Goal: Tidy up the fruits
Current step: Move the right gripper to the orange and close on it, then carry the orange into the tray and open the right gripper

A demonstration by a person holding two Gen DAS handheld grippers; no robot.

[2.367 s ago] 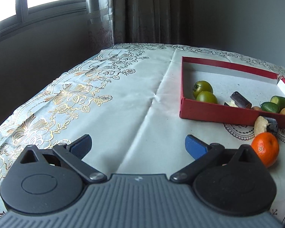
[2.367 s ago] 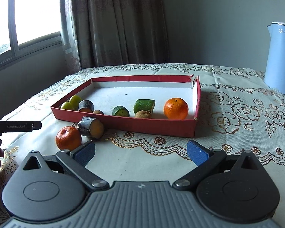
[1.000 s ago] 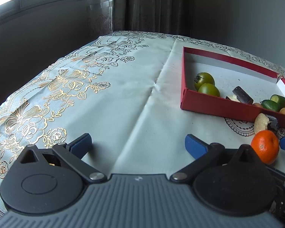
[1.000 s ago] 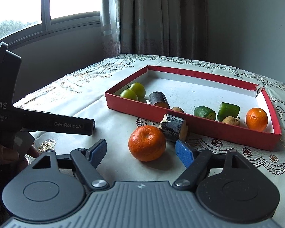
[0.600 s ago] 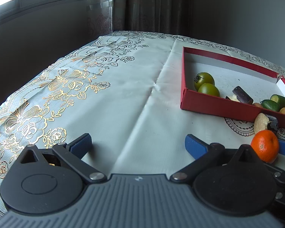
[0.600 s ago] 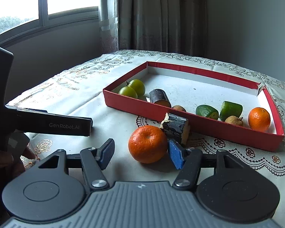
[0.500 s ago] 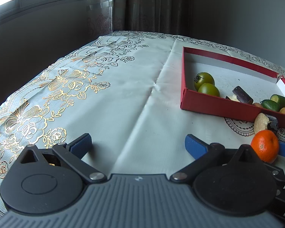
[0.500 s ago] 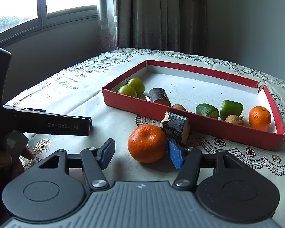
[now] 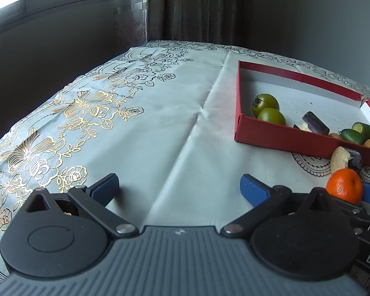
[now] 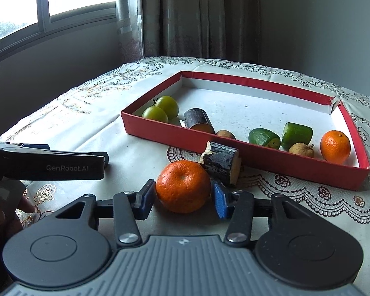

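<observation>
While the right gripper (image 10: 182, 198) closes its jaws around the tangerine (image 10: 183, 186), the table (image 9: 145, 128) takes up most of both views, covered in a pale cloth with gold floral print on the window side and lace motifs near the fruit. Curtain (image 10: 185, 17) and window (image 10: 49, 0) sit behind the far edge.

Red tray (image 10: 271, 156) lies on the cloth with a white floor and a torn far right corner. Inside, along the near wall, in the right wrist view: 2 green tomatoes (image 10: 164, 109) touching each other at the left end, 1 dark cane piece (image 10: 197, 120), 1 small brown fruit (image 10: 225, 134) half hidden by the wall, 2 green cut pieces (image 10: 280, 134), another small brown fruit (image 10: 301, 149), and 1 orange (image 10: 335, 145) at the right end.

Outside the tray, a second dark cane chunk (image 10: 222, 161) lies against the tray's near wall, touching or just beside the tangerine; cannot tell which.

Left gripper (image 9: 178, 188) is wide open, nothing between its blue pads, low over bare cloth, well left of the tray. Its body shows at the left of the right wrist view, with a hand (image 10: 2, 214) partly visible under it.

Tangerine sits on the cloth between the right gripper's 2 blue pads (image 10: 220, 202). Left pad looks in contact; right pad is at the fruit's edge, contact not clear. Fruit looks still seated on the cloth.
</observation>
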